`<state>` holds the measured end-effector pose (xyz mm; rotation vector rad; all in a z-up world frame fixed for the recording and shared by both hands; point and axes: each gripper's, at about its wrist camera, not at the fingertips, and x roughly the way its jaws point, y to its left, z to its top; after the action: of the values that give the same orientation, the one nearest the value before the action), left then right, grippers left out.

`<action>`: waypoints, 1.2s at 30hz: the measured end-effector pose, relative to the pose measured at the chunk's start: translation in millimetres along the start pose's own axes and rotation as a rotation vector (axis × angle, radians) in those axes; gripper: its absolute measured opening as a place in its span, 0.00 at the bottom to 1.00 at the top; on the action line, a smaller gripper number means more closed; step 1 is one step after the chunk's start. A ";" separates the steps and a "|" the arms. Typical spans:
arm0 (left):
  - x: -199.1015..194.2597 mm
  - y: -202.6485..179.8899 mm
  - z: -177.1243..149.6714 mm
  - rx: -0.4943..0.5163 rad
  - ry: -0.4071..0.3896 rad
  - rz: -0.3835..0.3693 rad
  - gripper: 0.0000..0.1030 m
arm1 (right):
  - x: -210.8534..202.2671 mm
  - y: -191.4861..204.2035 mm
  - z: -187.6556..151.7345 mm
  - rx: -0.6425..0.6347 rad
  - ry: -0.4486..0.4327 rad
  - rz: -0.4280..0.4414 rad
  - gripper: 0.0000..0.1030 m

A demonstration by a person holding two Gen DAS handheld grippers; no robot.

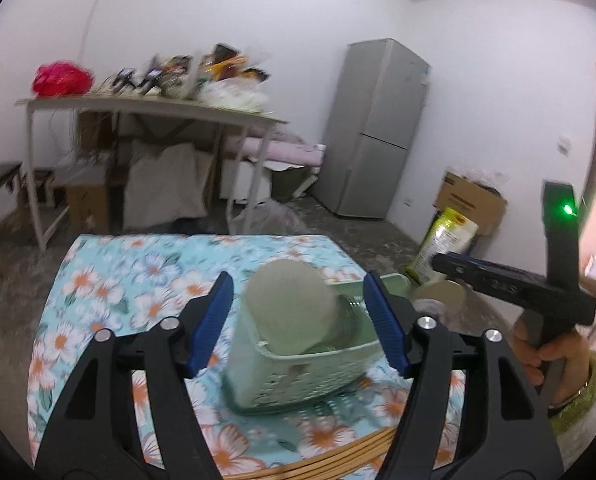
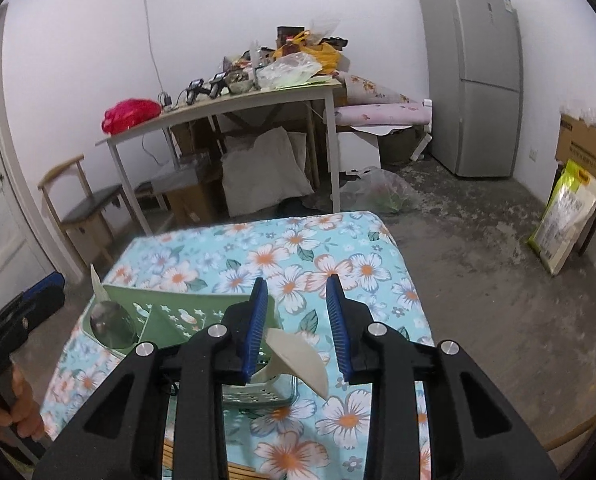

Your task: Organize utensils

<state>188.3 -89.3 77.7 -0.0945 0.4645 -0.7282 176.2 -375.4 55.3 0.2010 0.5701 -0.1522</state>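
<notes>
A pale green perforated basket [image 1: 298, 380] stands on the floral tablecloth [image 1: 138, 280]. A large round pale plate [image 1: 290, 308] stands upright in it, right between the fingers of my left gripper [image 1: 299, 320], which is open and touches nothing. In the right wrist view the basket [image 2: 178, 316] holds an upturned glass [image 2: 112, 324]. A smaller white plate [image 2: 298, 360] leans at its near end. My right gripper [image 2: 298, 324] straddles that plate's top edge; the right pad stands clear of it. The left wrist view shows the right gripper [image 1: 497, 284] in a hand above the small plate [image 1: 443, 296].
Bamboo slats [image 1: 337, 456] lie at the near table edge. Beyond the table stand a cluttered desk [image 2: 226, 100], a grey fridge [image 2: 473, 80], a wooden chair [image 2: 86, 208], a cardboard box [image 2: 585, 140] and a yellow-green bag [image 2: 565, 216] on bare concrete floor.
</notes>
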 end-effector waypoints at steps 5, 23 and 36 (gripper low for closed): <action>17.8 -34.4 -5.3 0.133 0.058 0.036 0.66 | -7.4 -4.8 -7.4 0.032 -0.001 0.021 0.30; 29.8 -6.1 -10.4 0.075 0.169 0.233 0.68 | -22.1 -15.9 -22.7 0.068 0.000 0.062 0.32; -0.8 6.9 -0.3 -0.082 0.067 0.071 0.74 | -59.0 -22.8 -22.6 0.114 -0.092 0.144 0.49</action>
<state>191.9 -83.6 76.1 -0.1306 0.5593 -0.6444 110.9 -387.1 65.7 0.3429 0.4536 -0.0539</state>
